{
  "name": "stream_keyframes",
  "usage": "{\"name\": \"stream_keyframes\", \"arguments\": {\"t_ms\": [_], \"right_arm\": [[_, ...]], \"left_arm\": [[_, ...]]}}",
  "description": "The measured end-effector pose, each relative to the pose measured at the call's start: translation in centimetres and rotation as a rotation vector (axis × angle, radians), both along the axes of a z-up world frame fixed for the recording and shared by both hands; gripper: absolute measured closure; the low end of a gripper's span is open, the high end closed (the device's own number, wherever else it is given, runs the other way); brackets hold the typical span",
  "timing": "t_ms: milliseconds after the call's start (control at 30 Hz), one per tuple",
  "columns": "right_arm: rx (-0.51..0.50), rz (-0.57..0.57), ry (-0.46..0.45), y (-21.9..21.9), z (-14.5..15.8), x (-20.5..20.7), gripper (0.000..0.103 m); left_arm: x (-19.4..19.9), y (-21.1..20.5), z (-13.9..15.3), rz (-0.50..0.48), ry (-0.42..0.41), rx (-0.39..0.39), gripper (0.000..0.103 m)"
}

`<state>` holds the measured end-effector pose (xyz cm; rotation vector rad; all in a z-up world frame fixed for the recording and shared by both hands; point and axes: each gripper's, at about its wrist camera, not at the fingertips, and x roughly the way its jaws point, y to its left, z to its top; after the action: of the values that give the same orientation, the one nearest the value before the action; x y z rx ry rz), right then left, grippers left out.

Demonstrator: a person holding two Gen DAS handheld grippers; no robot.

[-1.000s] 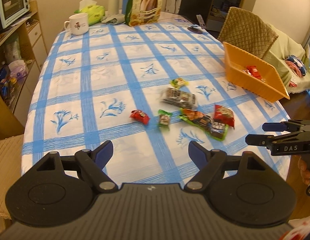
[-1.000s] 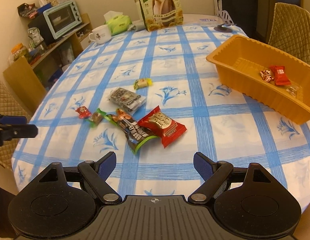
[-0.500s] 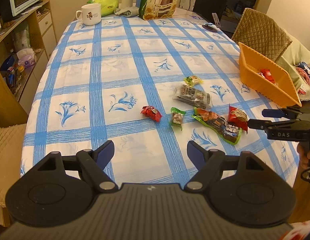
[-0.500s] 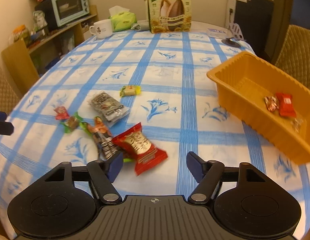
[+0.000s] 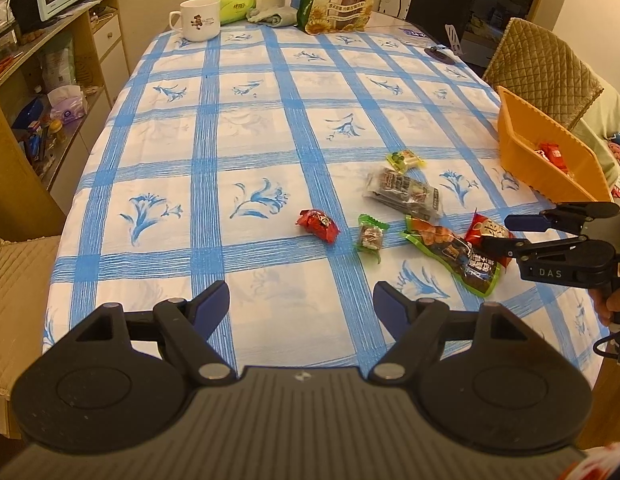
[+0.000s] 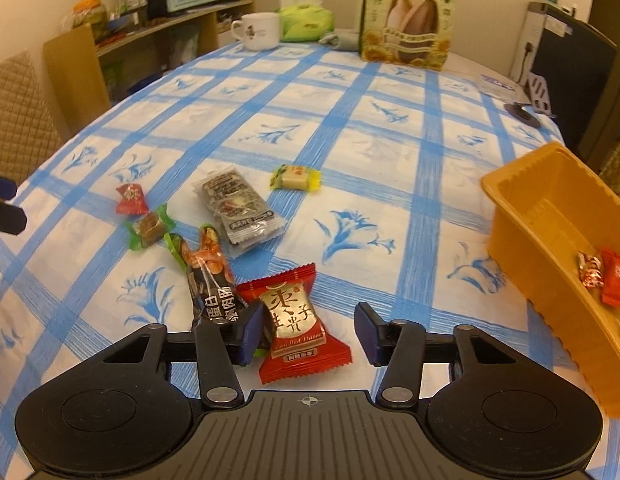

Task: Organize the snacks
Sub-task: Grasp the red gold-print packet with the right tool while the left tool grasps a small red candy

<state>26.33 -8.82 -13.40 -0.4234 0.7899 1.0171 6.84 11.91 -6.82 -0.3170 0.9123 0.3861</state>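
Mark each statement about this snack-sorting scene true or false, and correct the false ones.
1. The right hand-held gripper is open around the red date packet. True.
2. The orange tray is empty. False: it already holds a few wrapped sweets, among them a red one.
3. The left hand-held gripper grips a snack. False: it is open, with only tablecloth between its fingers.
4. A white mug stands at the far end of the table. True.
5. The yellow candy lies on top of the grey packet. False: it lies apart from it on the cloth, farther up the table.
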Motion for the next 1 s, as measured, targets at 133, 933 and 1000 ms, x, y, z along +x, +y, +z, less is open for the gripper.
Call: {"name": "stream_keyframes", "arguments": {"t_ms": [133,933,1000], "right_arm": [[-0.003,0.014,0.011,0.5,-0.3,0.1,0.063],[0.078,-0.304,0.063,-6.1,1.7,2.9,0.076],[0.083,-0.333,0.065,-7.0,1.8,3.0,0.076]], "left_arm": [[0.4,0.1,-0.3,0.004,0.003,0.002,0.027],[6.5,1.8,-3.9,-0.088,0.017,-0.025,0.063],[7.0,1.9,-4.2,-0.096,0.015,-0.042,0.066]]}}
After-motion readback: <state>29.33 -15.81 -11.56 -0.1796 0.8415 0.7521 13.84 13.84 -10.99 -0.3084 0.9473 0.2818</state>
